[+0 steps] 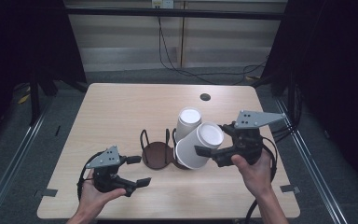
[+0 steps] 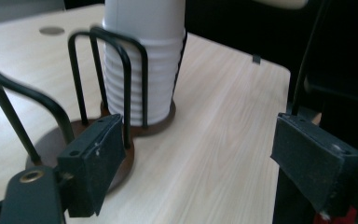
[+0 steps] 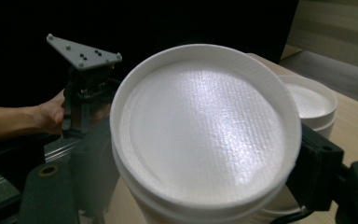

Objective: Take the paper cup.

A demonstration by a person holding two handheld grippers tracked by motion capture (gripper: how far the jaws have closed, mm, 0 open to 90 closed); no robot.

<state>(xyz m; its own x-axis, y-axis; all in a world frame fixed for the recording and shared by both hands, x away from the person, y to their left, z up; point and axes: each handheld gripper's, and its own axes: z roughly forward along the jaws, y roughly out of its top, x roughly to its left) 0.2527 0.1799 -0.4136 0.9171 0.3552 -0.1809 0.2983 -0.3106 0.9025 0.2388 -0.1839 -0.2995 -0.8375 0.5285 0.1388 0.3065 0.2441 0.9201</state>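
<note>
Overhead light is falling evenly on the table [image 1: 121, 112] in the high view, while the frame's left and right edges are sinking into near black. Glare is shining off the cup's base [image 3: 205, 130] at the centre of the right gripper view. In the left gripper view, the near pads [image 2: 93, 163] are blurring softly at the bottom.

Light wooden table [image 1: 116, 116], wire cup holder [image 1: 157, 151] resting on it
</note>
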